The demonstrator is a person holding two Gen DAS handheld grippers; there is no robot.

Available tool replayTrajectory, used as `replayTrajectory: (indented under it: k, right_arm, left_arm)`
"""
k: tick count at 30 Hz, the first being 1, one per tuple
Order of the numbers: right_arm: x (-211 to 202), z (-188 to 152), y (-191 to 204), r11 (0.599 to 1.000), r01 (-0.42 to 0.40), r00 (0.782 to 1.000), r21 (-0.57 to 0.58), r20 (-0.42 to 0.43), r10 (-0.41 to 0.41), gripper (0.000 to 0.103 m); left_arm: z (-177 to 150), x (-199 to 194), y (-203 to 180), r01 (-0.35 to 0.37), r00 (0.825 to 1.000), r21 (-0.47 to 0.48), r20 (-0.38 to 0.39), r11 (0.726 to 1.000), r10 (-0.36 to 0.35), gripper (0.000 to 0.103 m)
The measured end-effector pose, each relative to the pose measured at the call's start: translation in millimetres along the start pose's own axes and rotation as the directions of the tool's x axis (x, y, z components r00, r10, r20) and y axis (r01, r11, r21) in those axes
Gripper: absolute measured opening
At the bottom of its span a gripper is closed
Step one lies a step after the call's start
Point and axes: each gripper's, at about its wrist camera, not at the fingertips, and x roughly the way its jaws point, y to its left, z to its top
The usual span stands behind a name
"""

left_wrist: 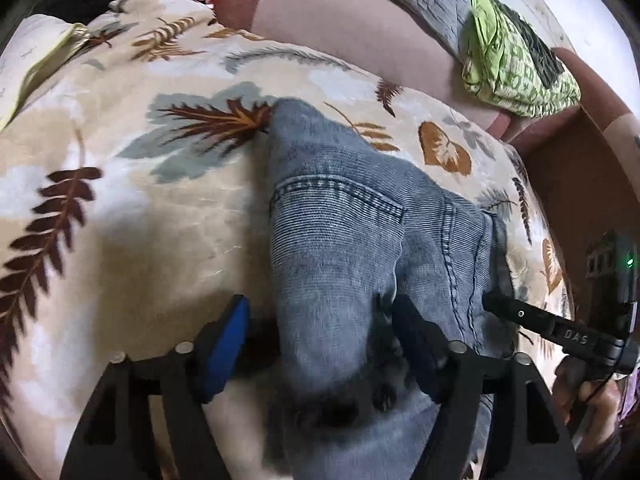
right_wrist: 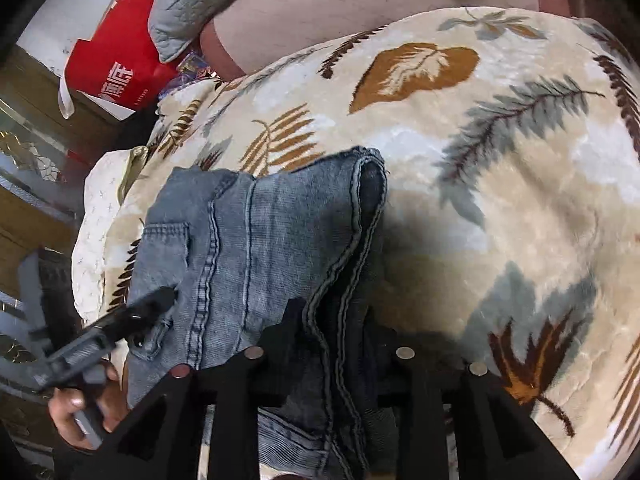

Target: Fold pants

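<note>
Folded blue denim pants point(left_wrist: 360, 240) lie on a leaf-patterned blanket point(left_wrist: 120, 200). My left gripper point(left_wrist: 320, 332) is open, its fingers standing apart around the near end of the pants, blue pad on the left. In the right wrist view the pants point(right_wrist: 248, 240) lie left of centre. My right gripper point(right_wrist: 340, 340) has its fingers around the pants' folded right edge, fabric bunched between them; it looks shut on them. The right gripper point(left_wrist: 520, 316) shows in the left view at the pants' right edge. The left gripper point(right_wrist: 132, 316) shows in the right view over the pants' left side.
The blanket point(right_wrist: 500, 180) covers a sofa with a pink-brown backrest point(left_wrist: 340, 28). A green patterned cloth point(left_wrist: 516, 68) lies on the backrest at right. A red paper bag point(right_wrist: 116, 64) and grey quilted cushion point(right_wrist: 188, 4) sit at the far end.
</note>
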Motion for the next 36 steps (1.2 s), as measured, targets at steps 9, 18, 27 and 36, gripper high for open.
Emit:
replayTrajectory:
  k: [9,18,27,36]
  right_arm:
    - [-61.4,-30.6,35.3,0.99,0.066,0.986,-0.125,0.158,-0.046,0.063]
    - [-12.7,-71.1,32.9,0.94,0.277,0.96,-0.199,0.088,-0.264,0.082]
    - [-68.0,-94.5,41.3,0.942,0.257,0.956,-0.215,0.197,-0.216,0.091]
    - [-80.6,-146.3,49.9,0.943,0.238,0.954,-0.233,0.237,-0.183,0.103]
  left_arm:
    - [-38.6,-57.5,-20.0,-0.182,0.977,0.106,0.135,0.977,0.167,0.08]
    - [-59.2,-30.5,-26.0,-0.289,0.954,0.112,0.111,0.951,0.277,0.085]
    - [-75.4,-61.5,-44.4,-0.283,0.95,0.127,0.172,0.951,0.26,0.085]
    - [-110.3,-87.4,-66.0,-0.294,0.94,0.162,0.23,0.942,0.254,0.085]
